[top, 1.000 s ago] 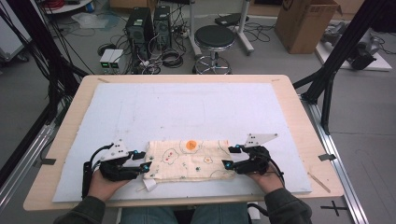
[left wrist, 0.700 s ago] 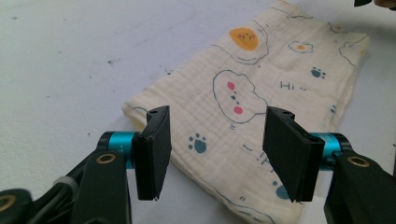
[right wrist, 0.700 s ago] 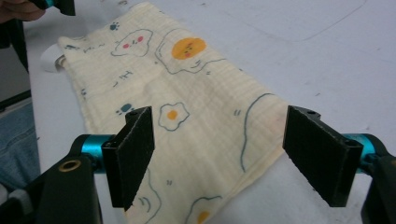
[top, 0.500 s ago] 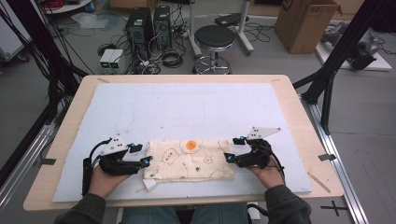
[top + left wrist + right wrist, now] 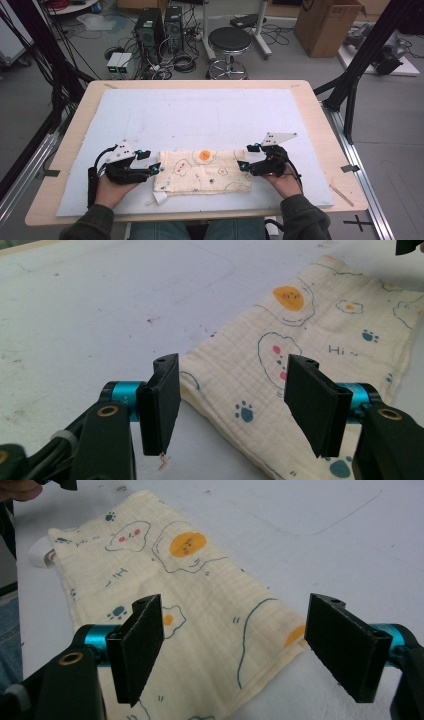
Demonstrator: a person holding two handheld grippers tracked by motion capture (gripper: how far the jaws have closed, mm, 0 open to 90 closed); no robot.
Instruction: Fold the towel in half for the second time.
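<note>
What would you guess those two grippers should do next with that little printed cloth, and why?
Probably ease both forward and close on the ends of the folded cream cloth with cartoon prints. The left gripper and right gripper both stand open, each at one short end of the cloth, which lies flat on the white table mat, ungripped.

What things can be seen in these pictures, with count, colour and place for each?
cream printed muslin cloth: 1, cream with orange and blue cartoon prints, folded flat at the near middle of the mat
pale blue table mat: 1, pale blue, covering most of the table
light wooden table: 1, light wood, under the mat
black round stool: 1, black, on the floor beyond the table
brown cardboard box: 1, brown, far right floor
black computer towers: 2, black, far floor
left hand-held gripper: 1, black, open, at the cloth's left end
right hand-held gripper: 1, black, open, at the cloth's right end
</note>
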